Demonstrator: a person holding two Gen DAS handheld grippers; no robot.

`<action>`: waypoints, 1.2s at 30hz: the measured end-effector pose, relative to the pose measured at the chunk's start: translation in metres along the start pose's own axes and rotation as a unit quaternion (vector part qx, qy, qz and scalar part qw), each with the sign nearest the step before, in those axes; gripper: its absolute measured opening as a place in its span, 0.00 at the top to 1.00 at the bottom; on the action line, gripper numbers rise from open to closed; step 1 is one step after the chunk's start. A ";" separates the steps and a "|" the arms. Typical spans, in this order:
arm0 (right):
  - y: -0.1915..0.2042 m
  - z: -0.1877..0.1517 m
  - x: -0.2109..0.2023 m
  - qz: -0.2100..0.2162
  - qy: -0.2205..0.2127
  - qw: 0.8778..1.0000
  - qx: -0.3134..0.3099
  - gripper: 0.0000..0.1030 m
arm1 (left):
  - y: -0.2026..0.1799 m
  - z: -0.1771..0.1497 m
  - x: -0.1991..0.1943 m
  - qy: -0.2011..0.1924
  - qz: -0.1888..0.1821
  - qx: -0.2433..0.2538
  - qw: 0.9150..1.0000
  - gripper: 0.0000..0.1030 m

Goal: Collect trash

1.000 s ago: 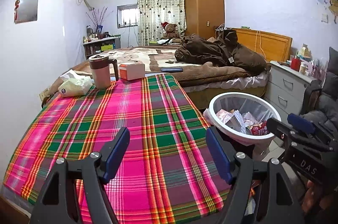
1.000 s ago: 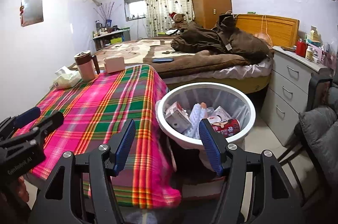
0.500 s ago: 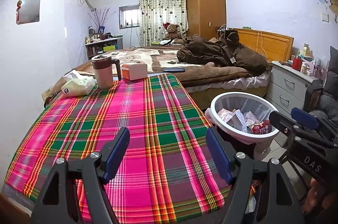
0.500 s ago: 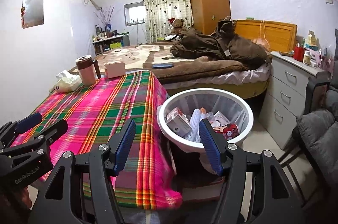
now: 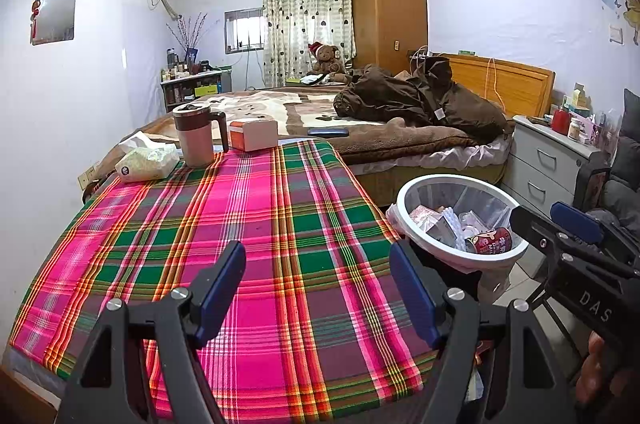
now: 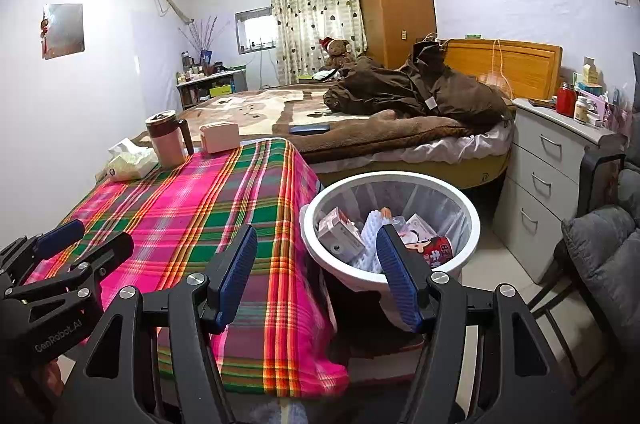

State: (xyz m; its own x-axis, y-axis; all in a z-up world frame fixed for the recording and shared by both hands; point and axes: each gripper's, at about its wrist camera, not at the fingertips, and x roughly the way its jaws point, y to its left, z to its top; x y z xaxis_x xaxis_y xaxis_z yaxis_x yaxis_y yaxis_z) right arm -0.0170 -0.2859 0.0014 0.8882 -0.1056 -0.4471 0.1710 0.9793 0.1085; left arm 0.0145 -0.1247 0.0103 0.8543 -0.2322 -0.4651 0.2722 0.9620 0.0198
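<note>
Trash already fills the bin [image 6: 390,220] beside your bare plaid table [image 5: 256,224], and in the last second nothing shifted: left gripper [image 5: 318,288] and right gripper [image 6: 316,272] both hang released and empty, so collection looks finished.

A white round trash bin [image 6: 468,224], lined with a clear bag, stands upright on the floor just beside the plaid-covered worktop [image 6: 192,207], holding small boxes, wrappers and a red can [image 6: 440,250].

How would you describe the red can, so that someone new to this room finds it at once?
Start at the plaid table; beside its right edge a white bin stands on the floor. The can lies on its side inside, near the front rim. It is the only red, round item among pale boxes and wrappers.
</note>
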 end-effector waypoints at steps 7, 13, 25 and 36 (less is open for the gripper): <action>0.000 0.000 0.000 0.001 0.001 1.000 0.001 0.38 | 0.003 0.000 0.001 0.002 0.001 -0.002 1.000 0.26; 0.000 0.000 0.001 0.001 0.001 1.000 0.001 0.38 | 0.005 0.000 0.001 0.003 0.002 -0.004 1.000 0.26; 0.001 -0.001 0.001 0.000 0.001 1.000 0.001 0.38 | 0.003 -0.001 0.001 0.006 0.003 -0.006 1.000 0.26; 0.000 -0.002 -0.001 -0.001 0.001 1.000 0.003 0.38 | 0.002 -0.002 0.001 0.008 0.003 -0.007 1.000 0.26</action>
State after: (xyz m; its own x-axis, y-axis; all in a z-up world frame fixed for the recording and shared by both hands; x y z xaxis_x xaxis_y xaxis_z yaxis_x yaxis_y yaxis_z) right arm -0.0186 -0.2852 -0.0004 0.8871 -0.1064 -0.4492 0.1749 0.9780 0.1138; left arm 0.0154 -0.1229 0.0081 0.8482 -0.2249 -0.4795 0.2615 0.9652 0.0098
